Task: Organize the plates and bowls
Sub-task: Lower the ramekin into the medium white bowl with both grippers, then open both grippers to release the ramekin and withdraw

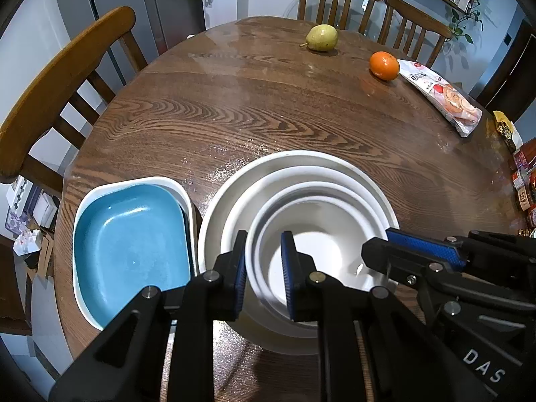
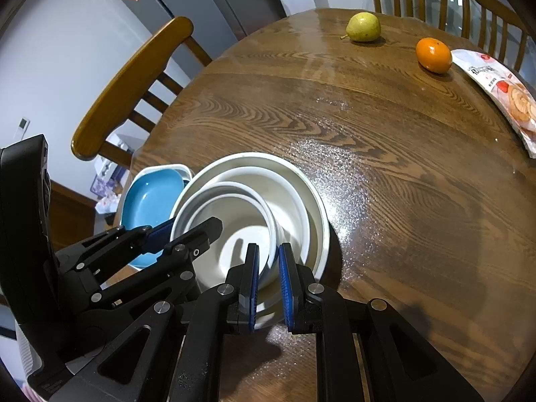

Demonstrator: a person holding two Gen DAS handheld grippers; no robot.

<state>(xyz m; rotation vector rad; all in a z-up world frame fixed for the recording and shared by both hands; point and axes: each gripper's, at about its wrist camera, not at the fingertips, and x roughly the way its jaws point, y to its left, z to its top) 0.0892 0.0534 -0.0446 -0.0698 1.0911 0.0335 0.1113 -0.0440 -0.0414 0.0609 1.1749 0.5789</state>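
While both tongs (image 1: 264,276) clamp it, bowl (image 1: 318,261) sits nested.

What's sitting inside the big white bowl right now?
Nested inside the large white bowl are a middle white bowl and two smaller white bowls. Both grippers straddle the innermost rims. The lower bowls' bottoms are covered.

Glossy wood-grain table (image 1: 268,107), smooth glazed white bowls (image 1: 301,174), shiny blue dish (image 1: 127,234)
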